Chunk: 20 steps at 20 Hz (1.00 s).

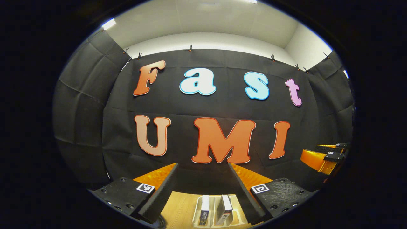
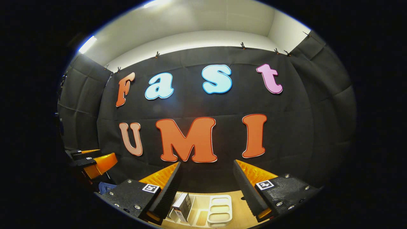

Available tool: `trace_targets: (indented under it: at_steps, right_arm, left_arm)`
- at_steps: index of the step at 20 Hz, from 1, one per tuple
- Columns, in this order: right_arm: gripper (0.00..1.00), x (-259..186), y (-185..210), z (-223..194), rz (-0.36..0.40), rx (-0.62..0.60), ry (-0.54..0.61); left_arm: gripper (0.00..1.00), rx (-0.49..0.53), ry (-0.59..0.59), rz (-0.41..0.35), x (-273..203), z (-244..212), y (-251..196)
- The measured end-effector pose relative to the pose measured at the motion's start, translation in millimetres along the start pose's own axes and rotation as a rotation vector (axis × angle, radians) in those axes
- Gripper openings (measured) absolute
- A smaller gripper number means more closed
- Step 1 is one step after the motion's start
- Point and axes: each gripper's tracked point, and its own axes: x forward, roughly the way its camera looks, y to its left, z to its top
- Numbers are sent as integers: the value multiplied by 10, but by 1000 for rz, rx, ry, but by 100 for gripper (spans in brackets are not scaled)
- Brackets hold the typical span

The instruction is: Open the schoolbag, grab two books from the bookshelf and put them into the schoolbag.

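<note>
Both grippers are raised and face the booth's wall. My left gripper [image 1: 203, 167] is open with nothing between its fingers. Below it, two books [image 1: 214, 210] stand upright in a pale bookshelf rack [image 1: 197, 213] on the wooden table. The right gripper [image 1: 327, 156] appears at the right edge of the left gripper view. My right gripper [image 2: 206, 165] is open too and holds nothing. Under it one book [image 2: 182, 206] leans in the pale rack [image 2: 219, 208]. The left gripper [image 2: 92, 160] appears at the left edge of the right gripper view.
The wooden table [image 1: 179, 208] runs up to the black cloth wall. A bit of blue fabric [image 2: 105, 187] peeks out at the lower left of the right gripper view, behind the finger.
</note>
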Motion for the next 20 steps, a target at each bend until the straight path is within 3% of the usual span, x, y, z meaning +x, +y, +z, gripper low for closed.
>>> trace_targets:
  at_steps: [12,16,18,20]
  right_arm:
    - [94,-84,5,-215,24,-10,47]
    - [94,-97,-48,-261,29,-16,56]
    - [94,-125,-82,-291,36,-17,57]
    - [94,-115,-68,-347,53,-16,66]
  left_arm:
    - [94,12,20,43,-165,-244,-10]
    - [93,-5,-30,22,-240,-105,-107]
    - [92,23,-50,-23,-266,-86,-257]
    - [92,64,-61,-4,-285,-111,-266]
